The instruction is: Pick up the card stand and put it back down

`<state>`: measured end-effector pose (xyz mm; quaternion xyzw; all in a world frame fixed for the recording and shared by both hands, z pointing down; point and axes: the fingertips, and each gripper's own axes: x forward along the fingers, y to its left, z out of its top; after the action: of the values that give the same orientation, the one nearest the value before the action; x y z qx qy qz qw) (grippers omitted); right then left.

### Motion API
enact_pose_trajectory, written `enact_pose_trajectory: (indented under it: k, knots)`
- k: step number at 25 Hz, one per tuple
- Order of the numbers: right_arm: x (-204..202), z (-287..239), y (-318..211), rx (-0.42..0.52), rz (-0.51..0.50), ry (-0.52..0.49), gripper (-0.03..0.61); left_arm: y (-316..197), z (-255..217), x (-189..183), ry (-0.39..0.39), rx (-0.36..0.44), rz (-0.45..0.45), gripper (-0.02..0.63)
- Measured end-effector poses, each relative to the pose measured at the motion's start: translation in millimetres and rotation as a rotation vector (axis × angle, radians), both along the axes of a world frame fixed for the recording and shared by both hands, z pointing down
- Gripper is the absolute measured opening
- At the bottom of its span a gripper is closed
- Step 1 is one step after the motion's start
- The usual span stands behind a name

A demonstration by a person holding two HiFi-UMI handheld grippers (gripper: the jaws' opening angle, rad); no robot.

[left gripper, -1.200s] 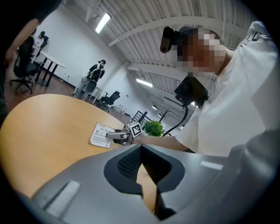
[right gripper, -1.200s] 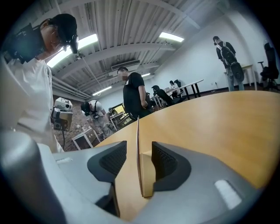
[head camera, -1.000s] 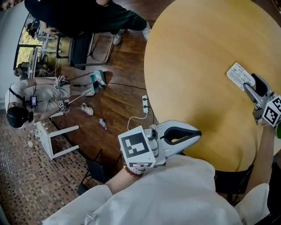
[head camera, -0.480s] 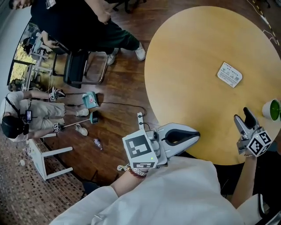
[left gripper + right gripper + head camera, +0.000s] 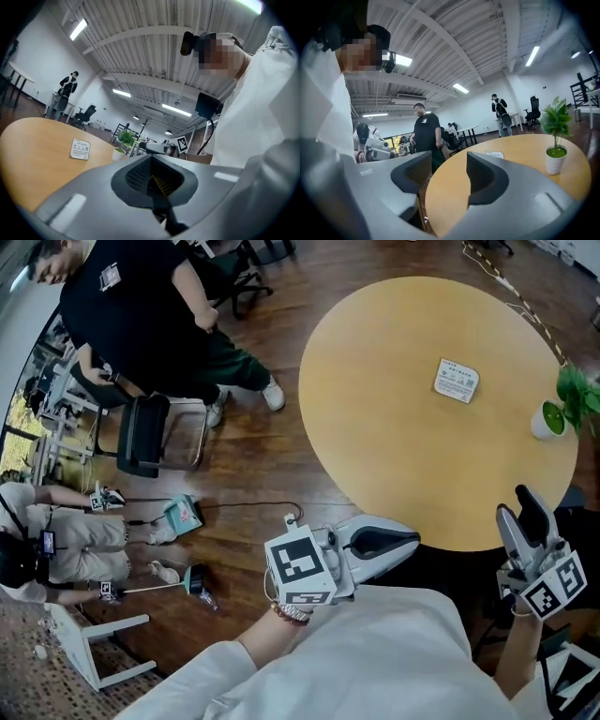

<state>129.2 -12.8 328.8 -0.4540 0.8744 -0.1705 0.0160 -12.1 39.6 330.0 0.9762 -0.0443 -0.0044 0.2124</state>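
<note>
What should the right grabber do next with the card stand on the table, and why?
Probably just stay back and let the right gripper finish closing. The card stand sits on the table, far from that gripper, which was right at it a second ago, so it looks already put down. Nothing is between its jaws.

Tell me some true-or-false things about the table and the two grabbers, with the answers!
1. The card stand is on the table. True.
2. The plant stands in the table's middle. False: it stands at the edge.
3. The right gripper holds the card stand. False: its jaws are closing with nothing between them.
4. The left gripper is shut. True.
5. The table is square. False: it is round.
</note>
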Motion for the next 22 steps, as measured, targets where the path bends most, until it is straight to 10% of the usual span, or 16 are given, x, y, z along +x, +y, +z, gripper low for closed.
enact_pose_trajectory:
  k: [8,22]
  knots:
    - [-81,-62,103,0.158,-0.054,0.066,0.181,58,-23,-17,-0.018,0.126,0.093,-0.018]
    - [-88,-69,132,0.265,-0.207,0.189,0.142,69,-42,21,0.009,0.162,0.015,-0.018]
